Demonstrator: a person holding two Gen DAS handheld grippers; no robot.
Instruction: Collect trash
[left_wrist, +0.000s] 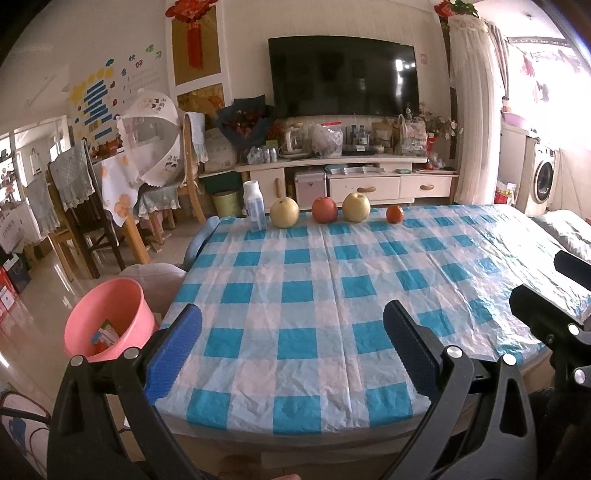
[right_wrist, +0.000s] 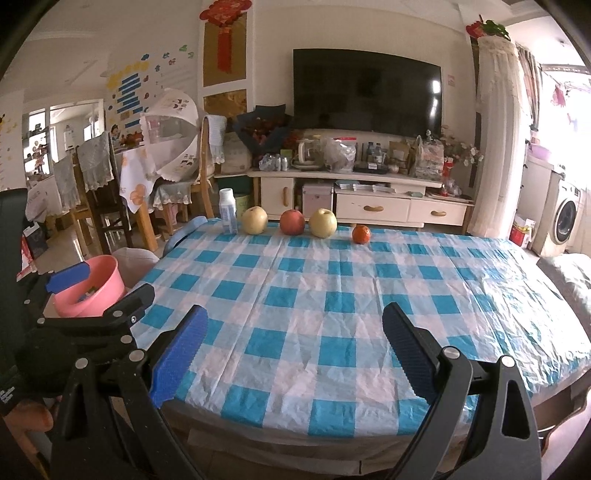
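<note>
A pink bin (left_wrist: 107, 317) stands on the floor left of the table, with paper scraps inside; it also shows in the right wrist view (right_wrist: 92, 290). A white bottle (left_wrist: 254, 205) (right_wrist: 228, 210) stands at the table's far edge, left of two yellow pears, a red apple (left_wrist: 324, 209) (right_wrist: 292, 222) and a small orange (left_wrist: 395, 213) (right_wrist: 361, 234). My left gripper (left_wrist: 291, 347) is open and empty over the near table edge. My right gripper (right_wrist: 293, 350) is open and empty beside it; its black frame shows in the left wrist view (left_wrist: 546, 314).
The table has a blue and white checked cloth (left_wrist: 332, 295). Beyond it stand a TV cabinet (left_wrist: 351, 177) and a TV. Dining chairs (left_wrist: 74, 206) and a covered table are at the left, a washing machine (left_wrist: 545, 179) at the right.
</note>
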